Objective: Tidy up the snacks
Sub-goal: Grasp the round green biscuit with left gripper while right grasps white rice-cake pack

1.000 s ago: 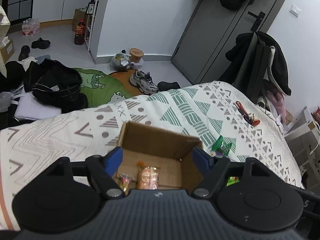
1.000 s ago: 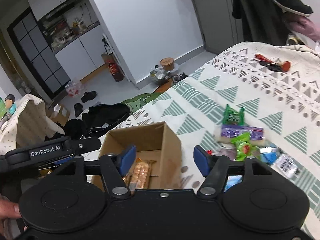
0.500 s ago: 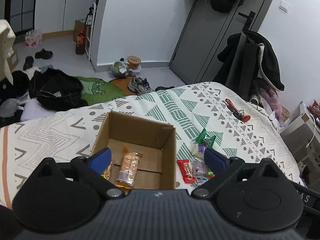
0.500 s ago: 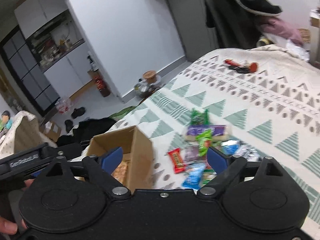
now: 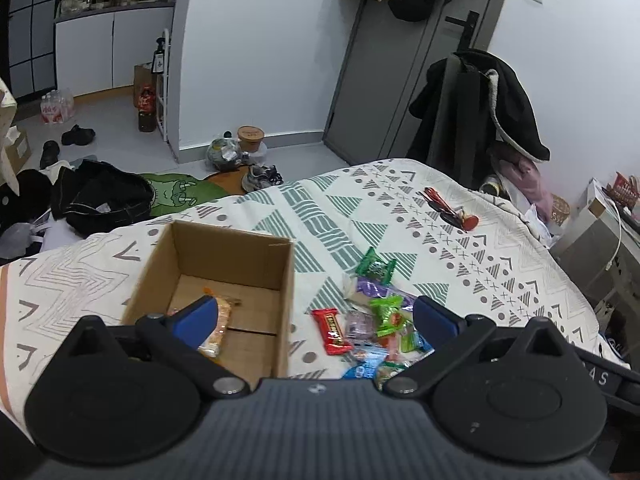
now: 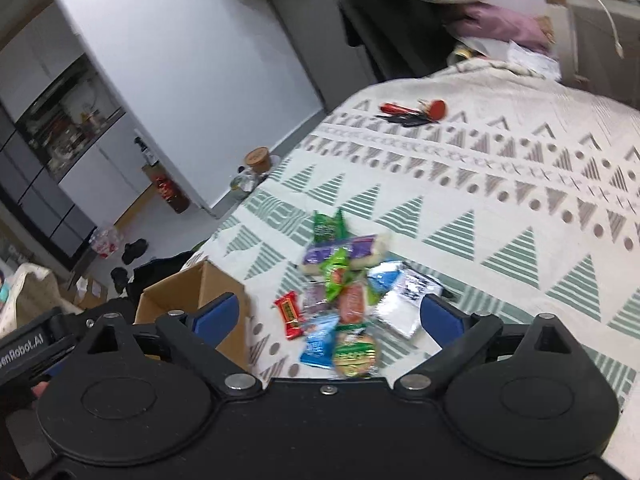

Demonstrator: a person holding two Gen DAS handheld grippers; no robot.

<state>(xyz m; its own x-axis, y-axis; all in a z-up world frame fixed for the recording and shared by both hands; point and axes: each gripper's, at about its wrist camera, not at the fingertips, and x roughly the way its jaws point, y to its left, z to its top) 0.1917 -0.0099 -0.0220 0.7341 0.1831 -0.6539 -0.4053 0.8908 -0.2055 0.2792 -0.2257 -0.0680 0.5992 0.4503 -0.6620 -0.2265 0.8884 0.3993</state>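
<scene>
Bed (image 5: 400, 200): a patterned cover of green and grey triangles carries everything; no tabletop is involved.
Cardboard box (image 5: 224, 268): open-topped, standing upright on the bed to the left of the loose snacks; in the left wrist view an orange-wrapped snack (image 5: 218, 328) lies on its floor, partly hidden behind a gripper finger.
Snack pile (image 6: 344, 296): a loose heap on the cover just to the right of the box, apart from its wall; green, purple, blue and silver wrappers overlap one another.
Left gripper (image 5: 316, 316): wide open and empty, held above the box's right wall, so the box sits under its left finger and the pile under its right.
Right gripper (image 6: 328, 314): also spread wide with nothing in it; the pile lies straight ahead between its fingers, the box off to its left.
Key relation: the right gripper looks the nearer and better centred on the heap, so the next pick is probably its job, with a carry leftward to the box.
Red bar (image 6: 289, 316): lies at the pile's left edge, nearest the box, its long axis running roughly away from the right gripper, slightly tilted; a grasp across its short width seems the easiest.
Round green pack (image 6: 354, 356): closest to the right gripper, at the near edge of the heap.
Writing: "GenRobot.AI" is partly readable on the other gripper's body in the right wrist view; the red bar's yellow lettering is too blurred to read.
</scene>
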